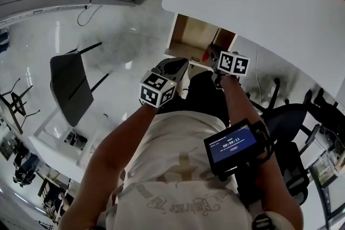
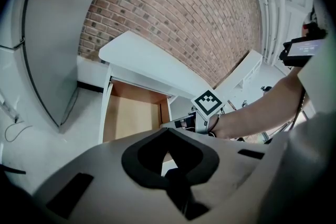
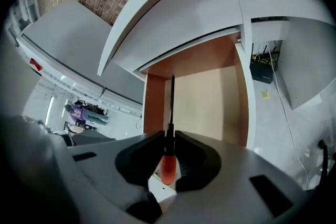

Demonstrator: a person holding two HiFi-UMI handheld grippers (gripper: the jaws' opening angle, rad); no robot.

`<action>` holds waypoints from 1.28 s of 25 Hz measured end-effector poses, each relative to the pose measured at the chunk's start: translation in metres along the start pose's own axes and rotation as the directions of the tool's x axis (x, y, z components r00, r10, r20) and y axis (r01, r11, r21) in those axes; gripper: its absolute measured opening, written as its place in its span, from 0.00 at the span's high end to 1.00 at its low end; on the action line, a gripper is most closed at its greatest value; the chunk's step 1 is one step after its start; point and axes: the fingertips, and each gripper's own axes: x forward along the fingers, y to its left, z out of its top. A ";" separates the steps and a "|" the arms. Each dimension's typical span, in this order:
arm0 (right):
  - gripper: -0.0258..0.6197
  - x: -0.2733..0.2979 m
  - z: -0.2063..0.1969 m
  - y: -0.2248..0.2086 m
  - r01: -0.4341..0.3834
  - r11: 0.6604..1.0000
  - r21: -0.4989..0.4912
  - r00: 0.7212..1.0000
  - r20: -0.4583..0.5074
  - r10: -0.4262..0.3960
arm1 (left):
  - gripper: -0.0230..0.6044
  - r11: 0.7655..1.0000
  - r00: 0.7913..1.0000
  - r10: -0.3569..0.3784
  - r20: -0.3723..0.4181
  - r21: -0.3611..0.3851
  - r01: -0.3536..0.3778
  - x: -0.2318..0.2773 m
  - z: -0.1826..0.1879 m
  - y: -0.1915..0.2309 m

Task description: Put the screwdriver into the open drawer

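A screwdriver (image 3: 168, 157) with an orange-red handle and a thin black shaft sits between the jaws of my right gripper (image 3: 169, 136), which is shut on it. The shaft points up and forward at the open drawer (image 3: 210, 107), whose pale wooden floor looks bare. From the head view, the right gripper (image 1: 211, 54) hangs just over the drawer's (image 1: 188, 40) front edge. My left gripper (image 1: 175, 67) is beside it, a little nearer to me. Its jaw tips (image 2: 168, 131) meet with nothing between them. From the left gripper view, the drawer (image 2: 131, 115) lies ahead and the right gripper (image 2: 184, 124) to its right.
The white desk top (image 1: 259, 2) overhangs the drawer. A black chair (image 1: 70, 86) stands on the glossy floor at the left, an office chair (image 1: 291, 116) at the right. A brick wall (image 2: 173, 13) backs the desk. A black box with cables (image 3: 261, 68) lies under the desk's right side.
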 end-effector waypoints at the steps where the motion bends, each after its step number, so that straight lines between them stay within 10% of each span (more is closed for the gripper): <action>1: 0.85 0.003 0.000 -0.001 -0.001 1.000 -0.003 1.000 -0.001 0.001 | 0.93 1.000 1.000 0.003 0.002 -0.005 -0.003 0.001 -0.003 0.001; 32: 0.85 0.090 -0.014 -0.064 0.090 0.993 -0.074 0.990 -0.102 -0.097 | 0.93 0.986 0.997 0.069 0.047 -0.155 -0.061 0.020 -0.073 0.035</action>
